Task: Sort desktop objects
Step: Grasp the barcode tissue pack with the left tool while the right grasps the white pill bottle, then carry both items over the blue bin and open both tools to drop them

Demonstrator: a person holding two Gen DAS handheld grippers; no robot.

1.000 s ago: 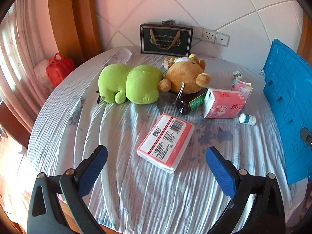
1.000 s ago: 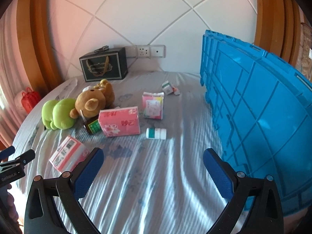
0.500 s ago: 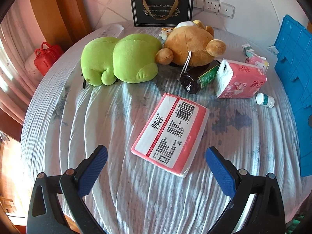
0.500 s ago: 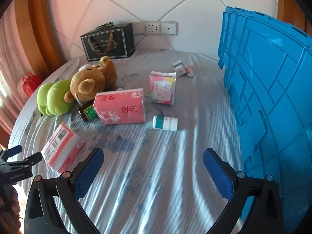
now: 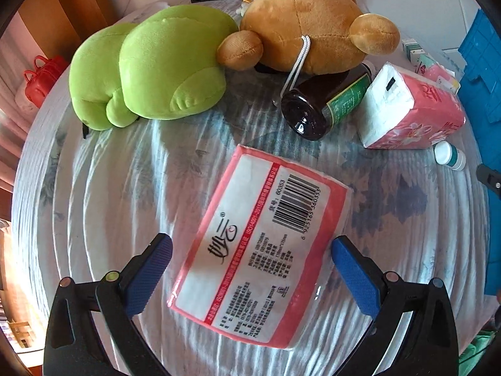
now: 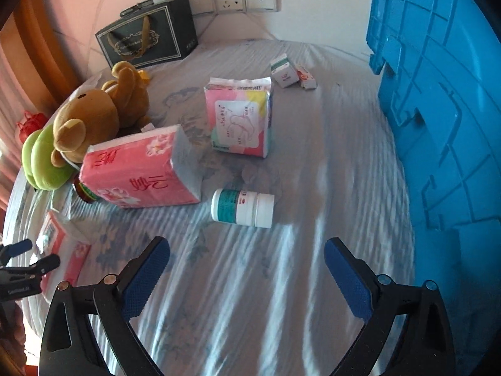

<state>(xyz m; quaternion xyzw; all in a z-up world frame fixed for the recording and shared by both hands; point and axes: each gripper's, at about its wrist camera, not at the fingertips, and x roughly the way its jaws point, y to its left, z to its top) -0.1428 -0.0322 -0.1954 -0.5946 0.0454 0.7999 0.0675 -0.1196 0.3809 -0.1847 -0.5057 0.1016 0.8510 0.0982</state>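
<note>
A flat pink-and-white tissue pack [image 5: 263, 257] lies on the striped tablecloth. My left gripper [image 5: 250, 269] stands open around its near half, and the pads do not press on it. A white pill bottle with a teal label [image 6: 242, 208] lies on its side just beyond my right gripper [image 6: 247, 269]. The right gripper's jaws are wide and closing, with only cloth between them. A pink tissue brick [image 6: 141, 172] sits left of the bottle, and a dark glass bottle [image 5: 325, 103] lies next to it. The left gripper [image 6: 25, 263] also shows at the right wrist view's left edge.
A blue crate [image 6: 438, 94] stands along the right side. A green plush [image 5: 147, 65] and a brown bear [image 5: 307, 28] lie at the back left. Farther back are a napkin pack [image 6: 238, 119], small boxes [image 6: 285, 70] and a black gift bag [image 6: 147, 40]. The table edge curves close at the left.
Both grippers have come down and forward. The left one now has the flat tissue pack between its fingers. The right one is much nearer the pill bottle.
</note>
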